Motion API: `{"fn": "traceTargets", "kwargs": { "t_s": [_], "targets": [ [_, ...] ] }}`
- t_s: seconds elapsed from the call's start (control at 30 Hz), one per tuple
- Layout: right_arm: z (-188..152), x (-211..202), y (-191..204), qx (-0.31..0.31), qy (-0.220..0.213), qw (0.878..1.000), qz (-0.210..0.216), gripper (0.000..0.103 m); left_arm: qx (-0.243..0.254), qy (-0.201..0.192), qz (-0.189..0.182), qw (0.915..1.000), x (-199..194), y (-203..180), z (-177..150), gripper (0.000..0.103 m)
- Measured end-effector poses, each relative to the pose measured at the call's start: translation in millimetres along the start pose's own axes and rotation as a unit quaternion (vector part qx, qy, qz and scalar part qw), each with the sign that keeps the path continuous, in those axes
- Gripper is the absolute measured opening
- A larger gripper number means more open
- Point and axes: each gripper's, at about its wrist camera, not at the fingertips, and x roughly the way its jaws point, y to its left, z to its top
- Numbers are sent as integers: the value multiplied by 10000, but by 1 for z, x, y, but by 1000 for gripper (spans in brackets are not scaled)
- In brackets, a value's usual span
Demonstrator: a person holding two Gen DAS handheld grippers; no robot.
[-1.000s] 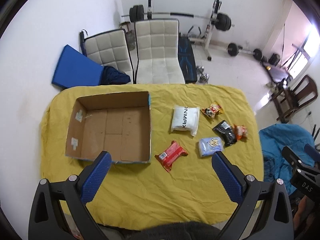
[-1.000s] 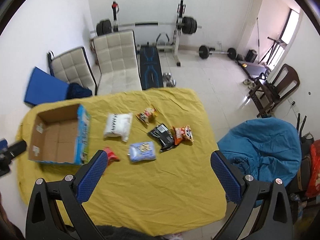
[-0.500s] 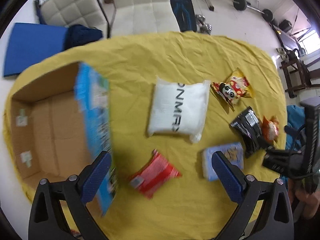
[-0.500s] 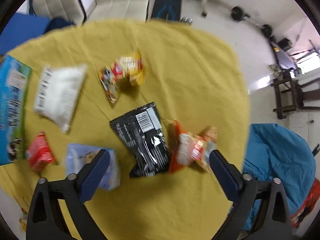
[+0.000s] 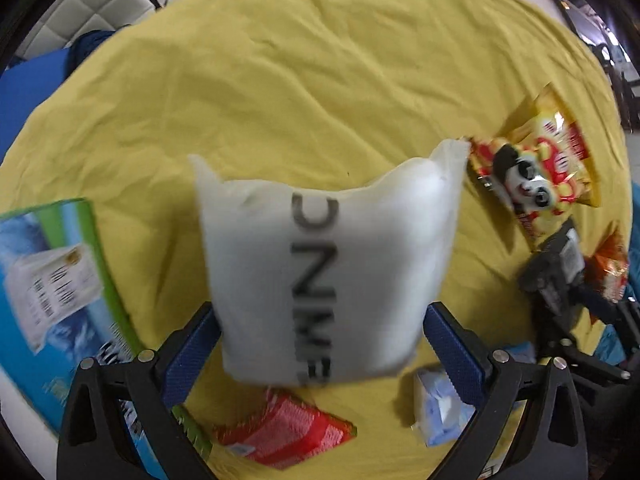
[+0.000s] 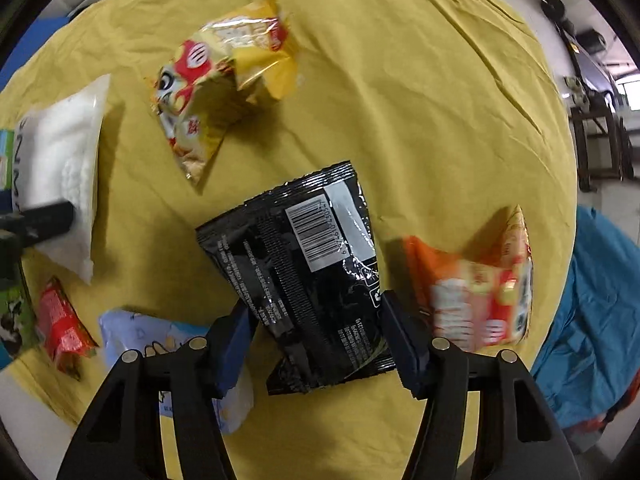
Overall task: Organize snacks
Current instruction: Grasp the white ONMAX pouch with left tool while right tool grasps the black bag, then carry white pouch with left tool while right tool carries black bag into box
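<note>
On the yellow cloth, a white pillow pack (image 5: 324, 264) lies between the blue pads of my left gripper (image 5: 320, 356), whose jaws stand wide on either side of it without squeezing it. A black snack bag (image 6: 308, 264) lies between the pads of my right gripper (image 6: 320, 336), which stands open around the bag's near end. Next to it are an orange bag (image 6: 480, 292), a yellow panda bag (image 6: 216, 80), a pale blue pack (image 6: 168, 344) and a red pack (image 6: 60, 324). The box's printed side (image 5: 52, 280) shows at left.
The yellow panda bag (image 5: 536, 168), red pack (image 5: 280, 436) and pale blue pack (image 5: 440, 404) ring the white pack. My right gripper's black frame (image 5: 580, 332) sits over the black bag. A blue beanbag (image 6: 600, 312) lies beyond the table's right edge.
Both grippers have dropped from high above the table to just over the snacks. The left now straddles the white pack, the right straddles the black bag. The right jaws have narrowed.
</note>
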Motion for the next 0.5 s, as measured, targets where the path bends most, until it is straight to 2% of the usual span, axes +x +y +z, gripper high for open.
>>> {"fn": "traceTargets", "kwargs": {
  "t_s": [0.2, 0.33, 0.47, 0.5],
  "targets": [
    [5, 15, -31, 387, 151, 9984, 386, 64, -63, -249, -218, 9994, 7, 1, -9, 91],
    [6, 20, -48, 595, 236, 9956, 689, 64, 32, -381, -202, 9991, 3, 0, -20, 90],
    [7, 35, -58, 643, 300, 9947, 747, 63, -141, -418, -393, 9983, 7, 4, -31, 85],
    [3, 28, -57, 635, 287, 9951, 695, 59, -126, -434, -390, 9982, 7, 7, -33, 84]
  ]
}}
